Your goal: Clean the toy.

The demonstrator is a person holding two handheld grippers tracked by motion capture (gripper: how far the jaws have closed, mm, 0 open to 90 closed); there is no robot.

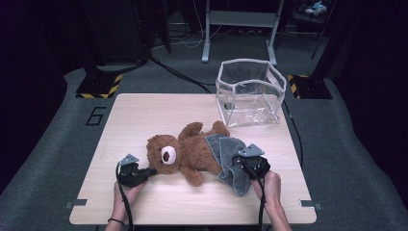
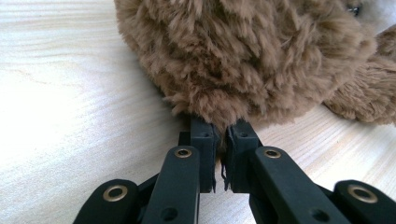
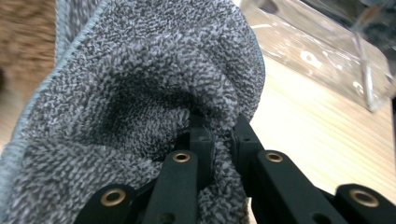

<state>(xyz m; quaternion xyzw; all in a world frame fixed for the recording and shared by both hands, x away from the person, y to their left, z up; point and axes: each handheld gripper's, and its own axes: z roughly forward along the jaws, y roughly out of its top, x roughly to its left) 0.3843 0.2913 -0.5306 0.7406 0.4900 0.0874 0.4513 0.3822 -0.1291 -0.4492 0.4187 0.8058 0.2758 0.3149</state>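
A brown teddy bear [image 1: 192,154] lies on its back mid-table, its head [image 1: 163,153] toward the left. A grey towel [image 1: 227,156] is draped over its lower body and trails to the front right. My left gripper [image 1: 152,171] lies low on the table at the bear's head. In the left gripper view its jaws [image 2: 223,133] are nearly together, with their tips buried in a tuft of brown fur [image 2: 243,60]. My right gripper [image 1: 239,160] is at the towel's right side. In the right gripper view it [image 3: 219,130] is shut on a fold of the grey towel [image 3: 140,93].
A clear plastic bin [image 1: 248,91] with a white rim stands open at the table's back right, close behind the bear's feet. The wooden table [image 1: 130,115] lies bare to the left and along the front. A black cable [image 1: 183,77] runs on the floor behind.
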